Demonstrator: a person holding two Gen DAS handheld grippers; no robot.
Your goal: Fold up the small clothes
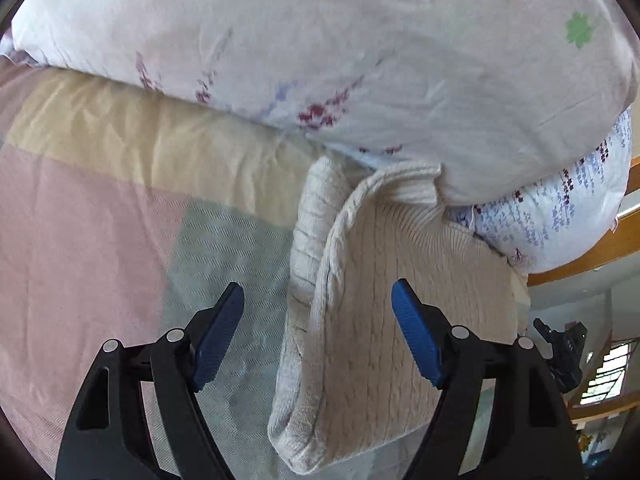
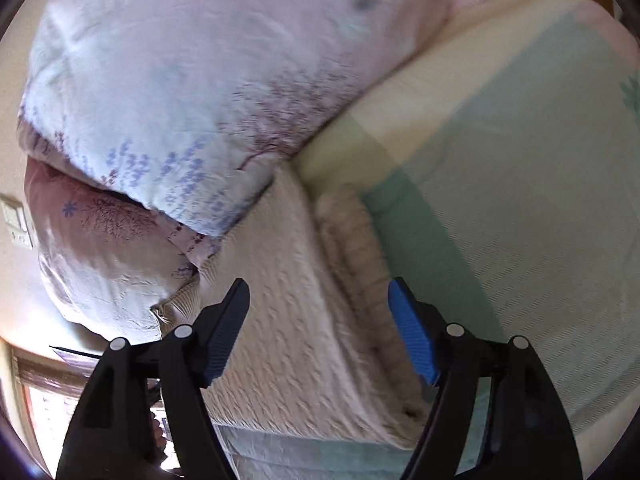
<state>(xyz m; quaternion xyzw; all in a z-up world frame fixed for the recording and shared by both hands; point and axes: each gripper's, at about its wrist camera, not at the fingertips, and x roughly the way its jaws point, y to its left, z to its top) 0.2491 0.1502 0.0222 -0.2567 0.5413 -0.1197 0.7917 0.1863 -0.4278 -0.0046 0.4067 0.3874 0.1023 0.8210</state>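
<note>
A cream cable-knit sweater lies folded into a long bundle on the bed, its far end against the pillows. It also shows in the right wrist view. My left gripper is open, hovering just above the sweater's near left edge, holding nothing. My right gripper is open over the sweater's rolled right edge, holding nothing. The other gripper's black body shows at the right of the left wrist view.
A bedsheet with pink, yellow and green blocks covers the bed. Two stacked floral pillows lie behind the sweater, also seen in the right wrist view. A wooden bed frame and a window are at the right.
</note>
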